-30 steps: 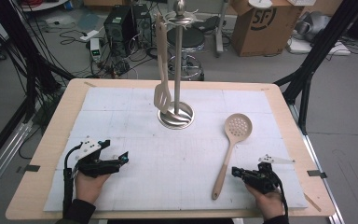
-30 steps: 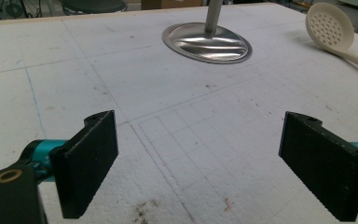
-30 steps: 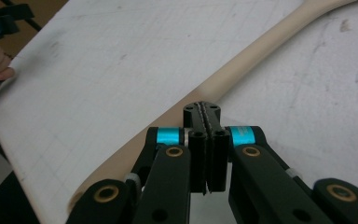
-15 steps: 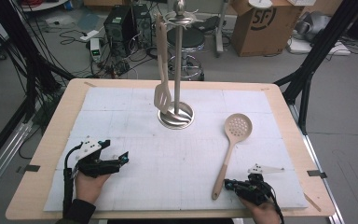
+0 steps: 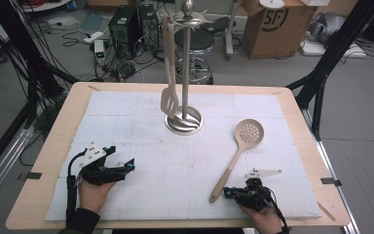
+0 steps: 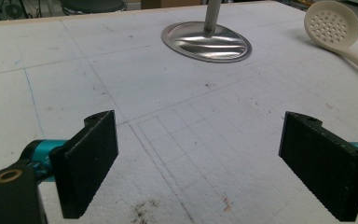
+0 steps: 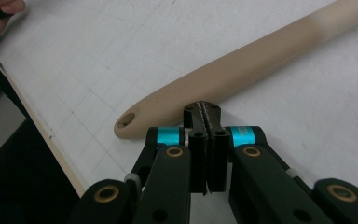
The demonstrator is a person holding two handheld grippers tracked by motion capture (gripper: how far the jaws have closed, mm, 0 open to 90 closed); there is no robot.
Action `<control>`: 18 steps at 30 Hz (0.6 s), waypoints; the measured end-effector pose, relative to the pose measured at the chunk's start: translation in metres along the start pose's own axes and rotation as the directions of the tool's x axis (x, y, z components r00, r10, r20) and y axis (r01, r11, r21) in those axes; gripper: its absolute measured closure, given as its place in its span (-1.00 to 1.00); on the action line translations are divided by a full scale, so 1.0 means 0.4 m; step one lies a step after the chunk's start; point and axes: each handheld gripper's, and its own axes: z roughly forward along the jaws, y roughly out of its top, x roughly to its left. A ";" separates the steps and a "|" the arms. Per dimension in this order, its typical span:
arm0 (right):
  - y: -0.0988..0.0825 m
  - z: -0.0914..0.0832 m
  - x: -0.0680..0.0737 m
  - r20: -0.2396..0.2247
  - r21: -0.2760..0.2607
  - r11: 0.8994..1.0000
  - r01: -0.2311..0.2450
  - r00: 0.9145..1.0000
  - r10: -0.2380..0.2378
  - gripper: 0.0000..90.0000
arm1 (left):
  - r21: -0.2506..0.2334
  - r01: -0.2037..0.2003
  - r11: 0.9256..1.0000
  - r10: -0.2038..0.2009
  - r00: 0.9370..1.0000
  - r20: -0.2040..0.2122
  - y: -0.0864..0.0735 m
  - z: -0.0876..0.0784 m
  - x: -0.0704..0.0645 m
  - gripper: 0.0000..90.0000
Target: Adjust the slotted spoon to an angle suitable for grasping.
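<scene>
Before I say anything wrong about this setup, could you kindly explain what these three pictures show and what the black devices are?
There is no robot arm here: a person sits at a table and holds a hand-operated two-jaw gripper in each hand. The high view looks down on the table. The left gripper rests with its jaws wide open and nothing between them, as the left gripper view shows. The right gripper has its jaws shut on nothing, tips beside the handle end of a beige slotted spoon that lies flat on the white mat. The other two pictures come from cameras riding on the grippers. In the middle stands a metal utensil stand with a slotted turner hanging from it.
</scene>
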 end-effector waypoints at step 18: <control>0.103 0.117 0.021 -0.032 0.022 0.999 0.040 0.999 -0.040 1.00 | -0.008 -0.002 1.000 0.002 1.000 0.002 0.003 -0.002 0.000 -0.73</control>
